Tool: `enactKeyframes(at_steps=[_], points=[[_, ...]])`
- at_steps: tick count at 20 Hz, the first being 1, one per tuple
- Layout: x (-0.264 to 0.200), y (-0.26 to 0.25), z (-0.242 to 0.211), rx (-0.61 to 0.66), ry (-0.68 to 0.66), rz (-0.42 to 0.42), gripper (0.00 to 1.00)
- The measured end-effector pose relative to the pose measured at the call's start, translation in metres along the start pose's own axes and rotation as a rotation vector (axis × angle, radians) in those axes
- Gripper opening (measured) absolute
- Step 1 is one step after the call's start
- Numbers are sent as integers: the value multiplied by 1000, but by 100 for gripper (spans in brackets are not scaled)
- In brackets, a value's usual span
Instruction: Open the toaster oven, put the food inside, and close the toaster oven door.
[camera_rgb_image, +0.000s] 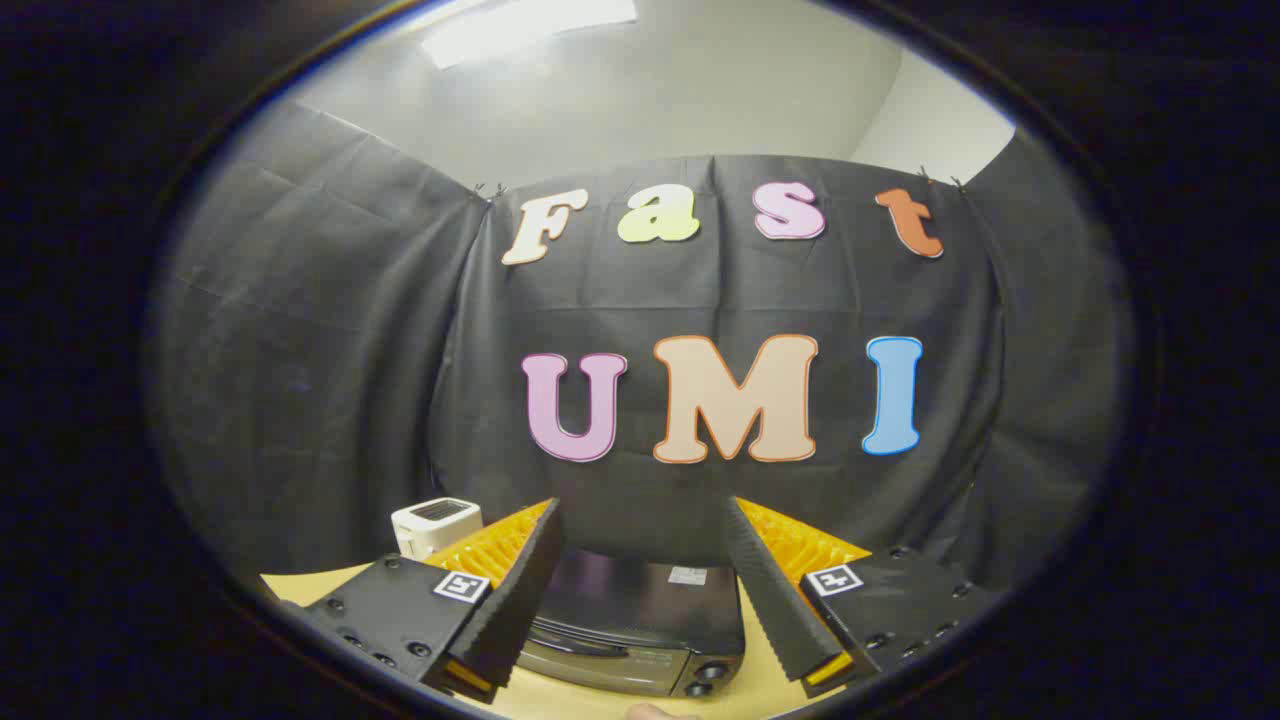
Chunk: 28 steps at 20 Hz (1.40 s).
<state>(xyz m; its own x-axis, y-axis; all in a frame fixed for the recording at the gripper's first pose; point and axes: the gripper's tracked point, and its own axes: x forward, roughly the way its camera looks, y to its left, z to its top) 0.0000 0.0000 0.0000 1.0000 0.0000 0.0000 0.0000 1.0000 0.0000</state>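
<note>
gripper view: gripper (640, 590) fingers spread wide, holding nothing, above a black boxy toaster oven (640, 615) with its door closed on the tan table (300, 585), white toaster (435, 522) far left.

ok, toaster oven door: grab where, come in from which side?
Grip the horizontal bar handle along the top of the toaster oven door, coming from the front and above. It juts out from the door, so fingers could probably close over and under it. The gripper is open, holding nothing, with the oven between and below its fingers.
</note>
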Motion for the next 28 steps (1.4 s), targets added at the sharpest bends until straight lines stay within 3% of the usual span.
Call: enactKeyframes(at_steps=[16, 22, 28], points=[[12, -8, -10, -14, -21, -62, 99], [42, 2, -68, -100, -38, -145, 99], [67, 36, -152, -38, 50, -109, 100]])
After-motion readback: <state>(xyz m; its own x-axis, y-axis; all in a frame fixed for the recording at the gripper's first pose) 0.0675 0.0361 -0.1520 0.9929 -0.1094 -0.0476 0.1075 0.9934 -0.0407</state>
